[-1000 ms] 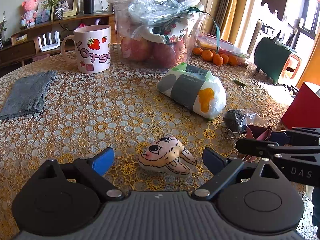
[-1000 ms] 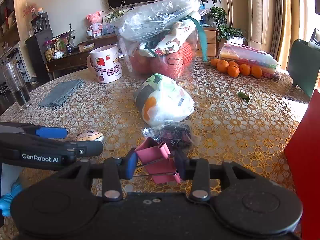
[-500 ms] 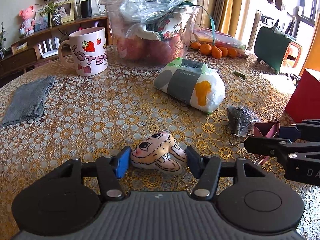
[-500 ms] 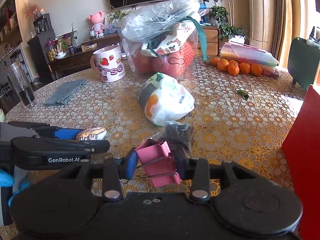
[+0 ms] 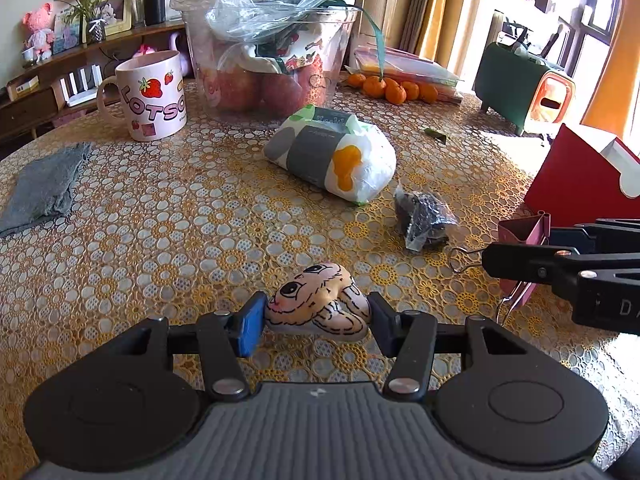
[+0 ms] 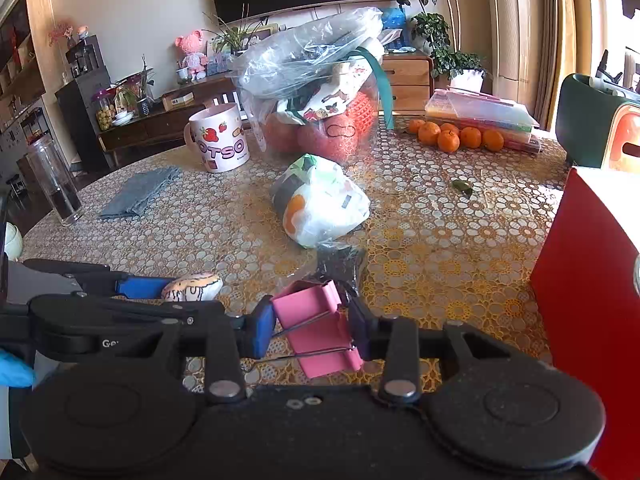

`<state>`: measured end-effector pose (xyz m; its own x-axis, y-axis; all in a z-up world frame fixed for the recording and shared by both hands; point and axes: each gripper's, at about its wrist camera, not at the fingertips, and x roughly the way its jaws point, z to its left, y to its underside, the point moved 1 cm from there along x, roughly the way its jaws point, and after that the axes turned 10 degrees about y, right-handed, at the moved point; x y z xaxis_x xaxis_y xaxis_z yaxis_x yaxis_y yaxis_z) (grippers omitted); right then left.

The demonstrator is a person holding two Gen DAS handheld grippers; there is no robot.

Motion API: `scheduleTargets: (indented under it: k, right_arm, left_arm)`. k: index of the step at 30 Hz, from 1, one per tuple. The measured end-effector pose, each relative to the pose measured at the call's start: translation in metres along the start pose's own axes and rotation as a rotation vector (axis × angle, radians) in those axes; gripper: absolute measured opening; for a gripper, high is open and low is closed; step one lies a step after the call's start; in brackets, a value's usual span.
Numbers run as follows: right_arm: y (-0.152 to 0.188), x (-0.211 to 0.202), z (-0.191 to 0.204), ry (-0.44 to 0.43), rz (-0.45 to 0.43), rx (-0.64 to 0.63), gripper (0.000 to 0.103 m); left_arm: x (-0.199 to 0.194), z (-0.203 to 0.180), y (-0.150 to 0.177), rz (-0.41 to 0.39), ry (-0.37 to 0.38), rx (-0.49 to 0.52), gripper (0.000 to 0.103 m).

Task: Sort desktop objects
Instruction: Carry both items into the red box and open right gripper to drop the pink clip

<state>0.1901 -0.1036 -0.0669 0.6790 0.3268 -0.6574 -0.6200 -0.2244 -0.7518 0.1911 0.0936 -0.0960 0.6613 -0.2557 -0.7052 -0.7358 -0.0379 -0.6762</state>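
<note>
While both claws carried loads, we judged the step best done by lifting level and slowly — the toy (image 5: 318, 306) was soft and rounded, so a hard squeeze might pop it out. Our left claw (image 5: 316, 322) was closing, its pads touching the toy's two sides, the toy sitting between the fingertips just above the table (image 5: 160, 220). Our right claw (image 6: 312, 328) was narrowly clamped on the pink clip (image 6: 320, 328), which sat tilted between its pads, wire handles sticking out. We kept the two claws apart — they were close — and eyed the red box (image 6: 580, 280) at right as a likely bin.
</note>
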Motion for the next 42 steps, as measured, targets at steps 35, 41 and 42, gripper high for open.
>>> scheduleTargets:
  k: [35, 41, 42]
  right_arm:
    - [0.009, -0.171, -0.118, 0.006, -0.134, 0.075, 0.039]
    - [0.013, -0.183, -0.148, 0.045, -0.154, 0.101, 0.039]
    - [0.014, -0.185, -0.154, 0.054, -0.157, 0.107, 0.039]
  left_arm:
    - [-0.082, -0.19, -0.016, -0.042, 0.165, 0.116, 0.053]
    - [-0.073, -0.227, -0.026, -0.046, 0.199, 0.161, 0.053]
    - [-0.07, -0.233, -0.029, -0.046, 0.205, 0.168, 0.053]
